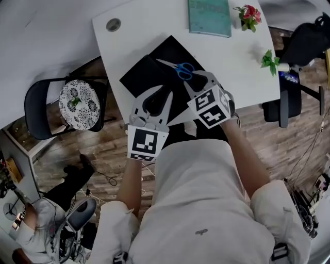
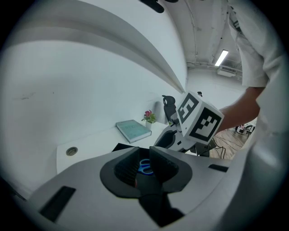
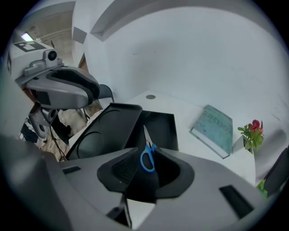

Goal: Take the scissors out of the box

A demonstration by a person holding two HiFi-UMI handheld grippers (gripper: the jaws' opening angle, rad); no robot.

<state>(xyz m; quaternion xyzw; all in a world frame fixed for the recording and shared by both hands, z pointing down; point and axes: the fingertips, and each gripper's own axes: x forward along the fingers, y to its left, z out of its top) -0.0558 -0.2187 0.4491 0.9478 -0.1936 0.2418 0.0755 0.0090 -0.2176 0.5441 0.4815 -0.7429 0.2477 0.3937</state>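
Scissors point(image 1: 180, 69) with glossy blue loop handles and slim pale blades, lying flat in a shallow black box point(image 1: 172, 49), blades pointing away from the person. Matte rectangular tray with low walls; beside it and touching, the black lid point(image 1: 140, 76), moulded with a rounded recess in the right gripper view.

Right gripper point(image 1: 196, 80): grey smooth plastic, dark ribbed pads, angled down over the near end of the box. Jaws wide apart, clamping nothing. Blue handles seen in the gap between the tips; contact with the pads not clear in either view.

Left gripper point(image 1: 159, 93): same build, jaws parted by a narrower gap, empty, hovering over the near edge of the lid. Scissors visible beyond the gap in its own view, well apart from the pads.

Table point(image 1: 129, 36): smooth white top with a round grey cable grommet point(image 1: 113, 24) near one corner. At the far edge a teal hardcover book point(image 1: 209, 16) lying flat, and next to it a small pot with a red flower point(image 1: 249, 15). Green sprig point(image 1: 269, 61) near the right-hand edge.

Around the table: dark wood-plank floor, a black folding chair with a round floral cushion point(image 1: 78, 103), a black office chair point(image 1: 304, 46), loose cables, white walls.
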